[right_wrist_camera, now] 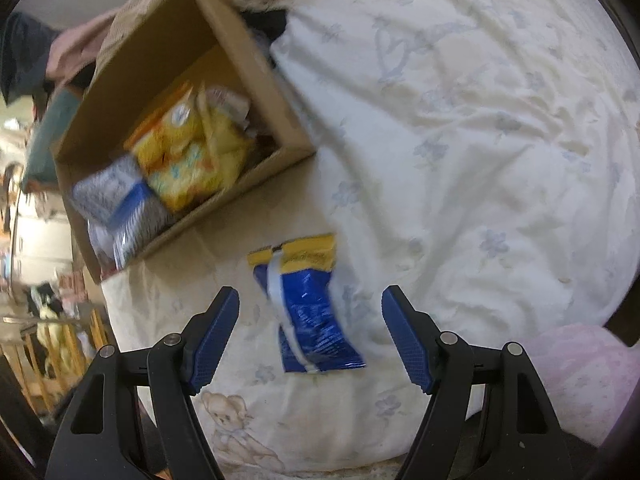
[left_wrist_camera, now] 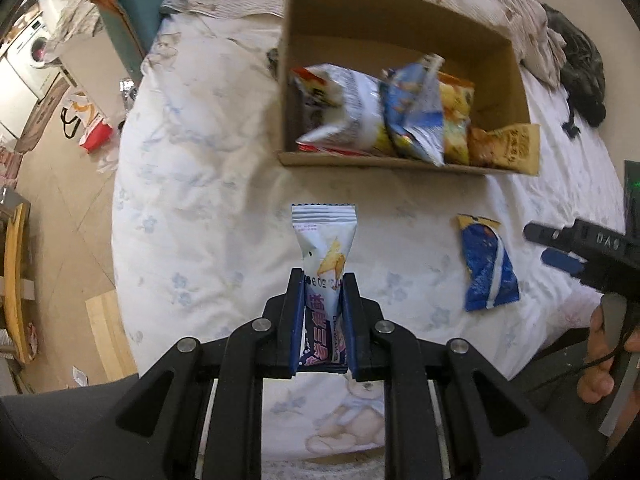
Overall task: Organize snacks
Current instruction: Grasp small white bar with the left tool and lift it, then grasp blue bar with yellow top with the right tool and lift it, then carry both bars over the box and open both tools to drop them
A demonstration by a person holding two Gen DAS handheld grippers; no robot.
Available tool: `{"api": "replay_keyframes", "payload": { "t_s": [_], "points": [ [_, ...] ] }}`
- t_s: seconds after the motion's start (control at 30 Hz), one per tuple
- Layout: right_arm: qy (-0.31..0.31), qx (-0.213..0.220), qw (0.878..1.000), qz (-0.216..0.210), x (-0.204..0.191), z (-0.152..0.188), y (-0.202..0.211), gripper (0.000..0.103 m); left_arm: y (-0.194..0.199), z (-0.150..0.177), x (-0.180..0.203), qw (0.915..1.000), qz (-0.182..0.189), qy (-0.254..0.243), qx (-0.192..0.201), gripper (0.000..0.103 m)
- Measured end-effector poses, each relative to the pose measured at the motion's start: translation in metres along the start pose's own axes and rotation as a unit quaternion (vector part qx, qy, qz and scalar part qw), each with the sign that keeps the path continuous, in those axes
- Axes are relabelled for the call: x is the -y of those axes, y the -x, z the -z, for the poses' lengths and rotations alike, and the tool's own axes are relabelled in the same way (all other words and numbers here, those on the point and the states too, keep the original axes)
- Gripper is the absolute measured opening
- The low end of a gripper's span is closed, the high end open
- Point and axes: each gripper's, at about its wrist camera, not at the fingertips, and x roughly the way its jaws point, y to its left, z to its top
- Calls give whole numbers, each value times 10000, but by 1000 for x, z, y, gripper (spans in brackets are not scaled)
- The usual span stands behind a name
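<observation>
Two grippers over a bed of snacks
My left gripper (left_wrist_camera: 322, 312) clenches a white packet (left_wrist_camera: 325, 248); my spread right gripper (right_wrist_camera: 310, 330) straddles the blue packet (right_wrist_camera: 310, 308), long axis pointing towards the box (right_wrist_camera: 276, 128)

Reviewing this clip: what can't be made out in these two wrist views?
- Left wrist view: lower half of the white snack packet sits between the left gripper fingers, its print largely covered.
- Left wrist view: right gripper cut off by the frame edge.
- Right wrist view: motion blur smears the cardboard box contents and the blue snack bag; labels unreadable.
</observation>
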Motion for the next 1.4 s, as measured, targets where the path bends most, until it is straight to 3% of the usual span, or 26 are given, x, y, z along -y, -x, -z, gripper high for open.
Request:
{"api": "replay_keyframes", "payload": {
  "t_s": [0.17, 0.4, 0.73, 0.77, 0.87, 0.97, 1.1, 1.4],
  "points": [
    [343, -230, 9980, 487, -22, 3, -25, 77, -14, 2, -11, 9988, 219, 392, -189, 15],
    [1074, -452, 9829, 1426, -46, 7, -58, 77, -10, -4, -24, 9967, 353, 696, -205, 15],
    [1517, -848, 9687, 1771, -54, 17, -87, 77, -4, -6, -22, 9953, 535, 789, -187, 15],
    [1602, -827, 9668, 1813, -56, 19, -88, 76, -4, -6, -22, 9955, 520, 775, -177, 15],
    [1840, -691, 9627, 1860, -62, 24, -84, 50, -5, -5, -23, 9957, 464, 785, -171, 15],
    [1901, -535, 9658, 1681, -65, 28, -72, 38, -7, -4, -29, 9955, 371, 856, -167, 15],
    [1892, -433, 9749, 1092, -70, 33, -54, 38, -9, -2, -36, 9955, 209, 910, -140, 15],
    [2194, -333, 9745, 331, -81, 61, -26, 35, -14, -2, -44, 9952, -191, 954, -63, 15]
  ]
}}
